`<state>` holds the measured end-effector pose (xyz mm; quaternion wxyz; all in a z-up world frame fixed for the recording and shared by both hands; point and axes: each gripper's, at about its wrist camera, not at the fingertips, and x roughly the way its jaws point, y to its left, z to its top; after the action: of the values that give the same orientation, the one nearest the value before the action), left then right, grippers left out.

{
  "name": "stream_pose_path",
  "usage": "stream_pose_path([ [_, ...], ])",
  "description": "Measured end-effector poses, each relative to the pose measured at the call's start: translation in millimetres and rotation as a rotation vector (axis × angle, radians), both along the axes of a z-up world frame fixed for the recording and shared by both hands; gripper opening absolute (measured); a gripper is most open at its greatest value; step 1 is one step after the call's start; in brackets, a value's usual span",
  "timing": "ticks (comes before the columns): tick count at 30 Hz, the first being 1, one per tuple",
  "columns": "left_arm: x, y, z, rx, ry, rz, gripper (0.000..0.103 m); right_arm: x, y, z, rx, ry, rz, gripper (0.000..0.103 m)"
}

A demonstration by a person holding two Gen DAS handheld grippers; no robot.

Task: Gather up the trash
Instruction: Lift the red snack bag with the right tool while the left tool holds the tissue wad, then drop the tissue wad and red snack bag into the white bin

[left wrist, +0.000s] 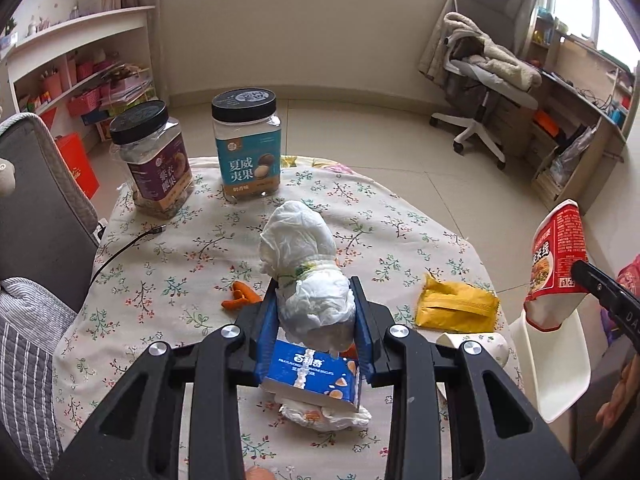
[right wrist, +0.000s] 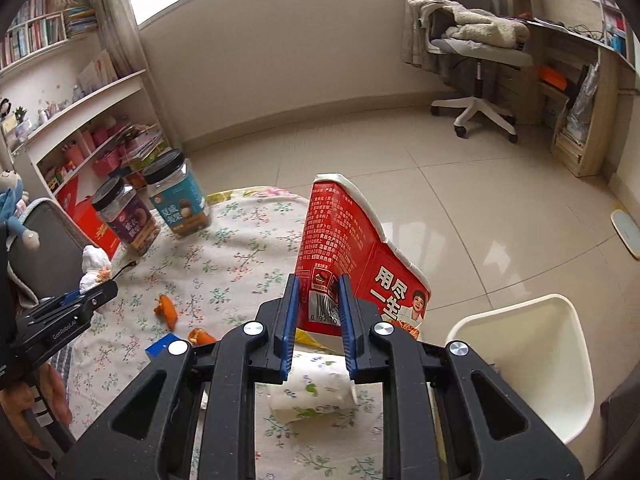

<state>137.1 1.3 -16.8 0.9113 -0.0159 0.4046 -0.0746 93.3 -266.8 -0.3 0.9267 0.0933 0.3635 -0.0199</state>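
In the left wrist view my left gripper (left wrist: 314, 285) is shut on a crumpled white paper wad (left wrist: 304, 248), lifted above the floral tablecloth (left wrist: 180, 248). A blue biscuit box (left wrist: 316, 372) lies under it, on more white paper. The right wrist view shows my right gripper (right wrist: 319, 300) shut on the lower wall of a crushed red noodle cup (right wrist: 340, 236). That cup (left wrist: 556, 256) hangs past the table's right edge. Orange peels (left wrist: 240, 296), a yellow packet (left wrist: 456, 308) and a tipped floral paper cup (right wrist: 316, 394) lie on the cloth.
Two black-lidded snack jars (left wrist: 248, 144) (left wrist: 154, 156) stand at the table's far side, with a black cable (left wrist: 132, 244) beside them. A white plastic shell (right wrist: 540, 360), bin or seat, sits right of the table. A grey chair back (left wrist: 44, 208) stands left, an office chair (left wrist: 480, 80) beyond.
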Motion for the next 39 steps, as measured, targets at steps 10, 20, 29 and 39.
stream_pose_path([
  [10,-12.0,-44.0,1.7,0.012,-0.013,-0.092,0.033,-22.1,-64.6,-21.1,-0.080,0.096,-0.193,0.019],
  [20,-31.9,-116.5,-8.4,0.028,0.003,-0.235,0.033,-52.4,-123.3,-43.1,-0.113,0.190,-0.343,0.027],
  [29,-45.3,-209.1,-17.6,-0.035,0.054,-0.362,0.033,-84.4,-174.3,-42.3,-0.127,0.200,-0.534,0.093],
  [39,-49.0,-306.2,-31.3,-0.125,0.177,-0.508,0.036,-106.4,-213.1,-42.8,-0.148,0.220,-0.635,0.096],
])
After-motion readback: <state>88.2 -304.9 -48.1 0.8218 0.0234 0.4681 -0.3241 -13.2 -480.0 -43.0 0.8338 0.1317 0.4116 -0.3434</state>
